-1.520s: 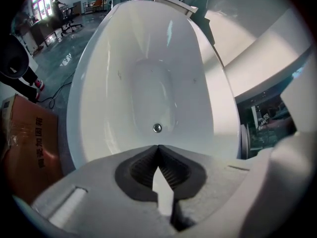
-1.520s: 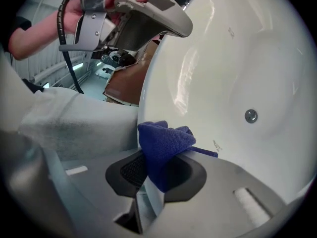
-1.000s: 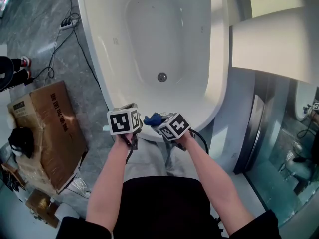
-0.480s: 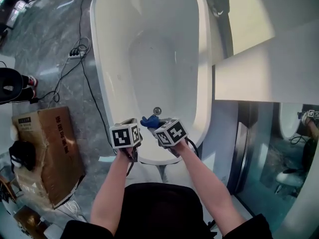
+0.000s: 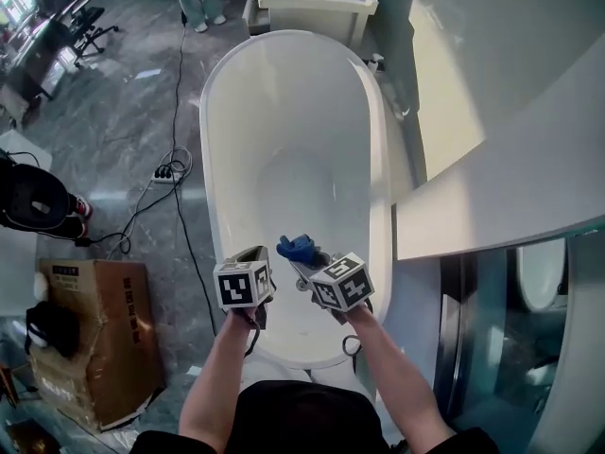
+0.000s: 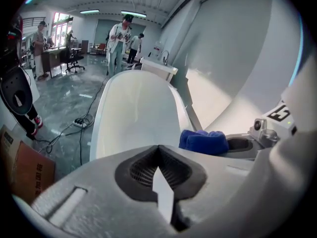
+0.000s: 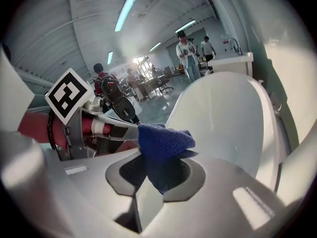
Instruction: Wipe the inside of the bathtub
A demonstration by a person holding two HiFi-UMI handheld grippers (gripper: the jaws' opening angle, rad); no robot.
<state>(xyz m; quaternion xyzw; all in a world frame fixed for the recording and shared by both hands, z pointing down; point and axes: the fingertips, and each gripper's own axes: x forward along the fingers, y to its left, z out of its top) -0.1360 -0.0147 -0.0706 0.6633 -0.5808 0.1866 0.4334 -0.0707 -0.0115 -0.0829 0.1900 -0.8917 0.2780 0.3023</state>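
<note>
The white oval bathtub [image 5: 213, 159] runs away from me in the head view. Both grippers hang side by side over its near end. My right gripper [image 5: 304, 259] is shut on a blue cloth [image 5: 295, 248], which bunches up out of the jaws [image 7: 163, 142]. In the right gripper view the tub [image 7: 223, 118] curves ahead. My left gripper [image 5: 252, 253] is shut with nothing in it, its jaws meeting in a closed seam [image 6: 158, 150]. The left gripper view shows the blue cloth [image 6: 203, 142] just to its right and the tub [image 6: 133, 113] beyond.
A cardboard box [image 5: 90, 339] lies on the marble floor at the left, and a power strip [image 5: 170, 170] and cable run beside the tub. A white cabinet [image 5: 317, 3] stands past the tub's far end. A white ledge [image 5: 510, 178] borders the right. People [image 6: 121, 38] stand far off.
The head view has lifted, so the whole tub shows now. Both grippers have moved forward from before the near rim to over the tub's near end, the cloth still held.
</note>
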